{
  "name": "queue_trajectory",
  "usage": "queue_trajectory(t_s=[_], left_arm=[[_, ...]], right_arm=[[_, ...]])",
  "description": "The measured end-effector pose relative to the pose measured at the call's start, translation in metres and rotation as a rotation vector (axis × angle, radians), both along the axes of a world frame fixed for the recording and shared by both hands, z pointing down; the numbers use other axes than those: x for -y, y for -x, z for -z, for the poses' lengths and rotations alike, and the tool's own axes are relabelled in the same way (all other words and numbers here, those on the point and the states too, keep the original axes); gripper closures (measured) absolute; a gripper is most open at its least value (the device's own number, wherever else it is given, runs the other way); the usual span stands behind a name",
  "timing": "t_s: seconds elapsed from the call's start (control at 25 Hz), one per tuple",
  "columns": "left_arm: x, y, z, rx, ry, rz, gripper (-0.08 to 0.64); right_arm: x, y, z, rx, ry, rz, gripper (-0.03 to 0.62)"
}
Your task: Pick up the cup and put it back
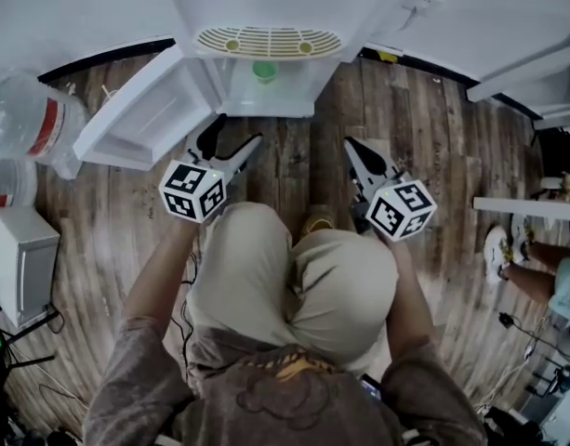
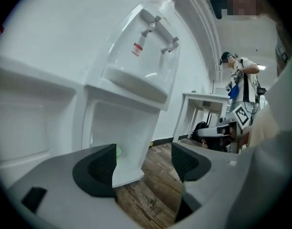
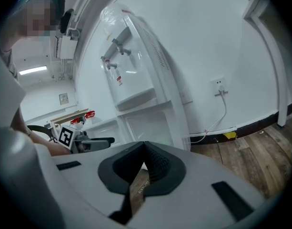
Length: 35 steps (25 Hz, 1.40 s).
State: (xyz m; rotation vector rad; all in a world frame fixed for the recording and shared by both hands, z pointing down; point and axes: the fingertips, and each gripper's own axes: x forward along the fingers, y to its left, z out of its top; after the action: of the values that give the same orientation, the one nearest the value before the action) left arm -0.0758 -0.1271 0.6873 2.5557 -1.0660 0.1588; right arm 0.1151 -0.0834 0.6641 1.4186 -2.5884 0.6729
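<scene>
a person kneels on the wood floor before a white water dispenser, a gripper in each hand, with the task seemingly just starting. the green cup stands inside the dispenser's low cabinet, whose door is swung wide to the left, leaving the compartment clear to reach into. the left gripper points at that opening, jaws spread wide with nothing between them; in its own view the cup shows just past the edge of the left pad, well ahead of it. the right gripper is clenched on nothing, pads meeting at the tips, and aims past the cabinet's right side, apparently kept out of the way of the reach. both forearms run forward along the thighs, elbows tucked, with the grippers just beyond the knees and held low, likely to match the height of the shelf. the cup is untouched
</scene>
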Motion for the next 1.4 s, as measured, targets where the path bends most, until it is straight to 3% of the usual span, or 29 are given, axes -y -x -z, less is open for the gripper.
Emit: queue_trajectory(t_s=[0.44, 0.8, 0.92, 1.2, 1.4], left_arm=[[-0.042, 0.015, 0.064, 0.008, -0.068, -0.009, 0.229], [-0.049, 0.022, 0.07, 0.04, -0.094, 0.017, 0.497], [-0.048, 0.024, 0.069, 0.043, -0.102, 0.023, 0.546], [-0.042, 0.02, 0.067, 0.038, -0.111, 0.023, 0.557], [-0.038, 0.002, 0.1, 0.02, -0.132, -0.004, 0.557]], right_arm=[[0.008, -0.019, 0.029, -0.014, -0.049, -0.047, 0.591], [-0.001, -0.023, 0.038, -0.004, -0.056, -0.041, 0.591], [0.0, -0.018, 0.041, -0.002, -0.06, -0.029, 0.591], [0.002, -0.013, 0.045, -0.015, -0.069, -0.003, 0.591], [-0.001, -0.018, 0.084, -0.033, -0.096, 0.046, 0.591]])
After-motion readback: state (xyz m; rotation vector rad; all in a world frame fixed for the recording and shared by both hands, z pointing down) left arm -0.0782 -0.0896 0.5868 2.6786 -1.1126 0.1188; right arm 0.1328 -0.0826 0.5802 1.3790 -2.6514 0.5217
